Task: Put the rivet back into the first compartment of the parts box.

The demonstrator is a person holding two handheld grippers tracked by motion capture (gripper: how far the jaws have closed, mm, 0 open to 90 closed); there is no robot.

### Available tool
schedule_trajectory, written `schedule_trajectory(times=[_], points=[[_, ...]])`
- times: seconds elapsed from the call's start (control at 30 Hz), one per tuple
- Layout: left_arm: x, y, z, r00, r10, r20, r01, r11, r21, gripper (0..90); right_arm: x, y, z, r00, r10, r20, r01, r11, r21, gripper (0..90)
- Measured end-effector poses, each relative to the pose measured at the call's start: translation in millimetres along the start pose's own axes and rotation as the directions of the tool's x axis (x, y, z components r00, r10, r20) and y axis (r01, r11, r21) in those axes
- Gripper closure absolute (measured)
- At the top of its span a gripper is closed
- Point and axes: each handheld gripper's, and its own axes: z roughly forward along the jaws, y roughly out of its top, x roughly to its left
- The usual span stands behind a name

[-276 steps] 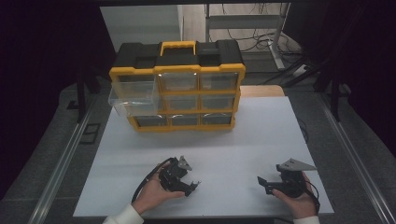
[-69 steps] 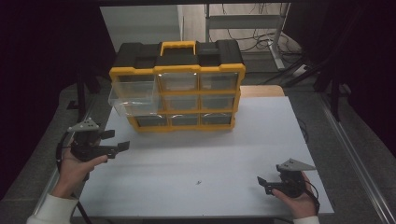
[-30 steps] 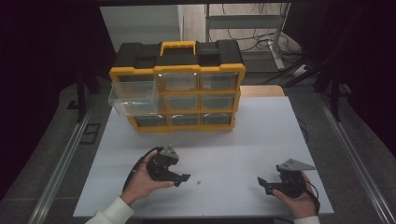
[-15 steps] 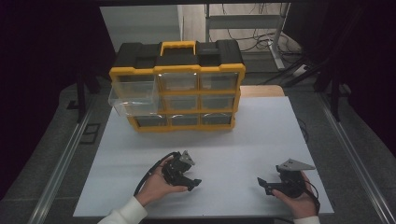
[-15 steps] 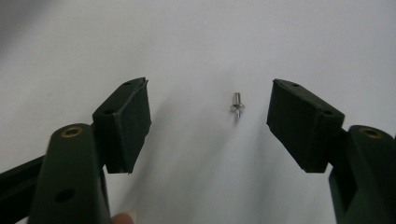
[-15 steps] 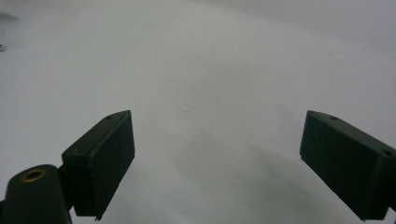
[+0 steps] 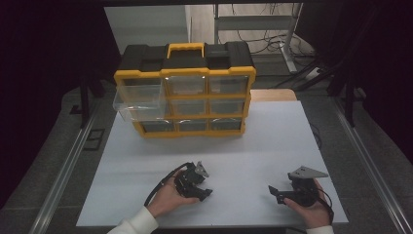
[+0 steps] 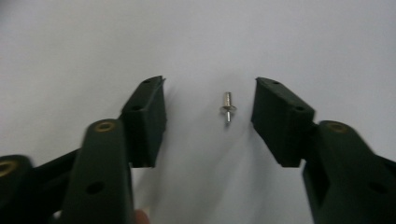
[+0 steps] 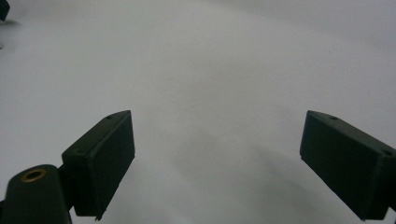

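A small metal pin [image 8: 227,107] lies flat on the white table [image 7: 272,141], in the lower middle of the high view, just ahead of the left gripper [image 7: 204,187] and well in front of the yellow-and-black drawer cabinet [image 7: 185,90] at the upper centre. In the left gripper view the pin sits in the middle of the frame between the two black jaws, nearer the right one, touching neither.

The pin looks hard, light and smooth, with a thin collar around its middle. It is likely to roll or skid away if nudged from one side, and too slight to resist a clumsy pinch. The best hold seems to be across its shank at or near the collar, with both pads meeting it together and low against the table.

The left gripper's jaws have just been closing, yet a clear gap remains on both sides of the pin, so nothing is gripped. The right gripper [image 7: 272,191], at the lower right of the high view, rests in the person's hand with its jaws spread wide over bare table, holding nothing.
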Motion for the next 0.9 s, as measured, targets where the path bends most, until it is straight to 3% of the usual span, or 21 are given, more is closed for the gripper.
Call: schedule_trajectory(times=[0.17, 0.37, 0.5, 0.9], points=[[-2.2, -0.2, 1.2, 0.9993, 0.032, 0.017, -0.032, 0.9995, 0.0, 66.5, 0.1, 0.0, 0.3, 1.0, 0.001, -0.002, -0.001, 1.0, 0.002, 10.6], [-1.1, -0.8, 1.2, 0.9993, 0.037, 0.006, -0.037, 0.9993, -0.003, 74.1, 0.3, -0.1, 0.6, 1.0, 0.0, -0.003, 0.0, 1.0, 0.006, 10.6], [-0.7, -0.8, 1.4, 0.9987, 0.047, 0.022, -0.047, 0.9989, -0.005, 81.5, 0.4, -0.1, 0.7, 1.0, 0.0, -0.003, 0.0, 1.0, 0.007, 10.7], [6.3, -2.5, -3.8, 0.9978, 0.022, 0.062, -0.021, 0.9996, -0.019, 82.8, -0.2, -0.3, 0.3, 1.0, 0.0, 0.002, 0.0, 1.0, 0.005, 10.7]])
